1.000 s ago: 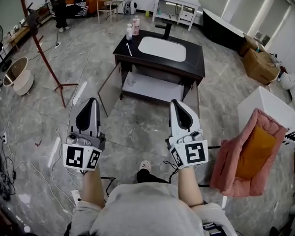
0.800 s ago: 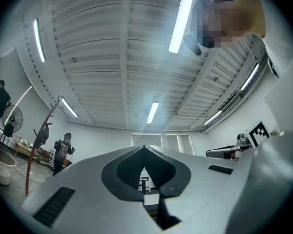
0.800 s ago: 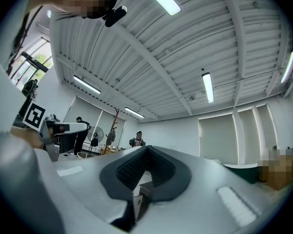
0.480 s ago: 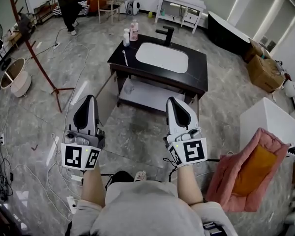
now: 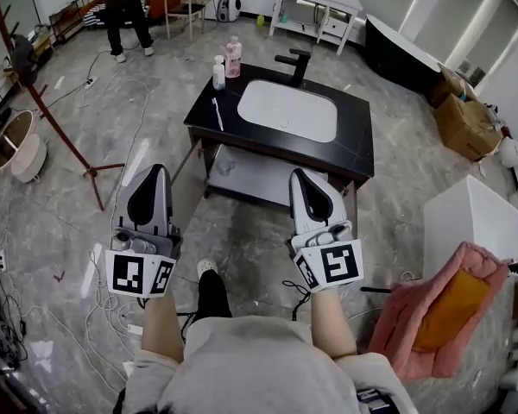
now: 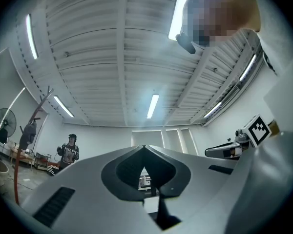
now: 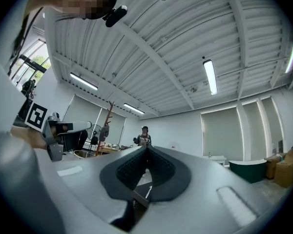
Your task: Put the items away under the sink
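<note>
Left claw (image 5: 155, 171) and right claw (image 5: 301, 176), both closed tight on nothing, held out well short of sink (image 5: 287, 110), likely for approach; bottles (image 5: 218, 73) and toothbrush (image 5: 217, 112) on worktop (image 5: 354, 141), open shelf (image 5: 268, 166) below ready for stowing.

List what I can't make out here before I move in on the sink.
- Cabinet under the sink, head view: the countertop overhangs its back; the right hand-held gripper covers its right end.
- Clear thing on its shelf, head view: too small to name.
- Bottles on the countertop, head view: labels too small to read.
- Both gripper views: tilted at the ceiling; their shut jaws cover the lower part.
</note>
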`<state>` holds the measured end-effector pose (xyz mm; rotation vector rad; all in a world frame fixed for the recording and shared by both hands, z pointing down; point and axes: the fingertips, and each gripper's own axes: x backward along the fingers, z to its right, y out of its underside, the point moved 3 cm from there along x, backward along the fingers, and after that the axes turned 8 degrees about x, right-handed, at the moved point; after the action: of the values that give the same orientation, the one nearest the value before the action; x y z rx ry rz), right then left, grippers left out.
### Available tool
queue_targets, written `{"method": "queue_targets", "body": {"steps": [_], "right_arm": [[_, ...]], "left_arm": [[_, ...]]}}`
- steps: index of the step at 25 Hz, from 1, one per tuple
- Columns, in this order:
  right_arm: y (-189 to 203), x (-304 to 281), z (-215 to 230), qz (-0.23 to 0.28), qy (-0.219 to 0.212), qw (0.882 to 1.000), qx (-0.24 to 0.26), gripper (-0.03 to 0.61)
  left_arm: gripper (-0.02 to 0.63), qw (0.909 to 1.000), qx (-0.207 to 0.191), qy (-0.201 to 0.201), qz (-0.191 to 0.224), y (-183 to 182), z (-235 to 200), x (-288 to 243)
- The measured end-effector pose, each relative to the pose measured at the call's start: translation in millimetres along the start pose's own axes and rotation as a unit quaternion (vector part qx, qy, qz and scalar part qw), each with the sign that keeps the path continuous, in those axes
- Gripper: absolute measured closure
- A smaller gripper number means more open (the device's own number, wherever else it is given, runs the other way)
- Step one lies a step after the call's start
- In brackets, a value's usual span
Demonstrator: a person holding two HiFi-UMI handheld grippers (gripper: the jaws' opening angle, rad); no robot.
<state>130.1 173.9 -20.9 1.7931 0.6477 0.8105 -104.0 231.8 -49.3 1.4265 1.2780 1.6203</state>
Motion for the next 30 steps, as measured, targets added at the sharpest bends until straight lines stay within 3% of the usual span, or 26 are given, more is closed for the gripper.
{"method": "queue_targets", "body": {"steps": [10,18,24,30], "right_arm": [[32.2,-149.7,15.3,-0.011,0.042,0.999,-0.002,0.578],[66.2,-242.3,10.8,-0.032,0.055,0.998,-0.008,0.578],[120.6,-288.0,6.3,-0.1,0.051,0.992,-0.053,0.578],[206.6,-324.0,4.2,-0.204,0.014,0.973,-0.111,0.577]], "left_arm": [[0.607,0.9984,-0.006,0.054,-0.016,25.6,-111.0,-120.9],[0.607,0.9963,-0.005,0.081,-0.029,51.4,-182.4,-178.7],[0.607,0.9947,0.002,0.092,-0.045,80.2,-211.0,-202.3],[0.607,0.9939,0.022,0.086,-0.066,116.7,-224.5,-218.2]]}}
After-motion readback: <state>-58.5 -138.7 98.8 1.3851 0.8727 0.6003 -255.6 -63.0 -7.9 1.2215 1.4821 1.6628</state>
